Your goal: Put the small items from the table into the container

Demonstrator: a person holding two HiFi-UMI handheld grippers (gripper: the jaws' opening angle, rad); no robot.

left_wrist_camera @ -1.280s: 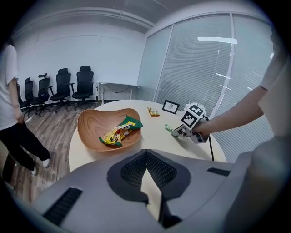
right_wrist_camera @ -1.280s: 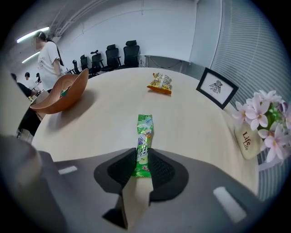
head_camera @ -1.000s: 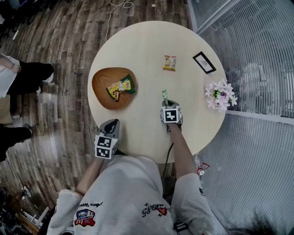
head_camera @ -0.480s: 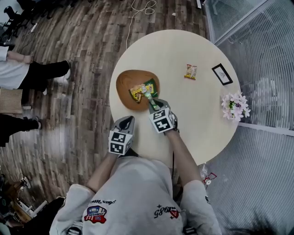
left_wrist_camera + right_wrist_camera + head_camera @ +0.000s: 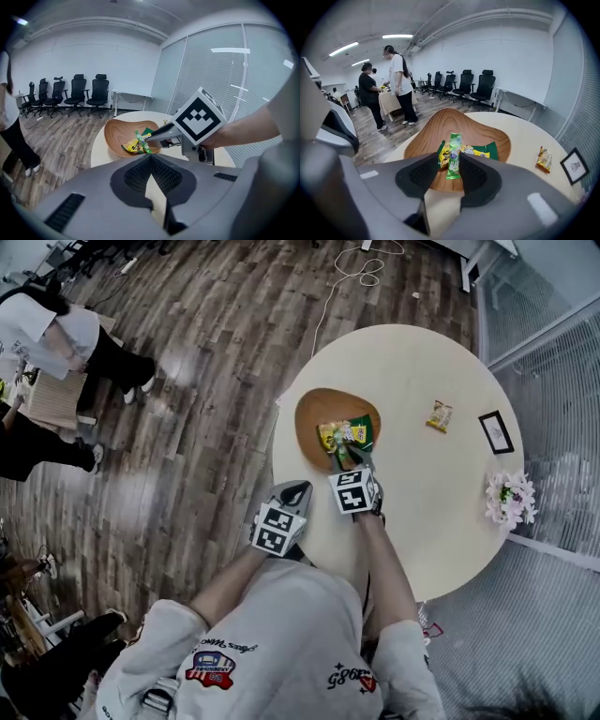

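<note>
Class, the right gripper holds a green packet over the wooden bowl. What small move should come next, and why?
Probably open the right gripper to drop the green packet: its jaws are shut on it over the wooden bowl, where a yellow snack packet already lies.

Right gripper holds a green packet over the wooden bowl

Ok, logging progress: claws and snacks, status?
Right claw shut on green packet, over wooden bowl. Left claw shut, empty. One orange snack on table. Nothing in the way.
</note>
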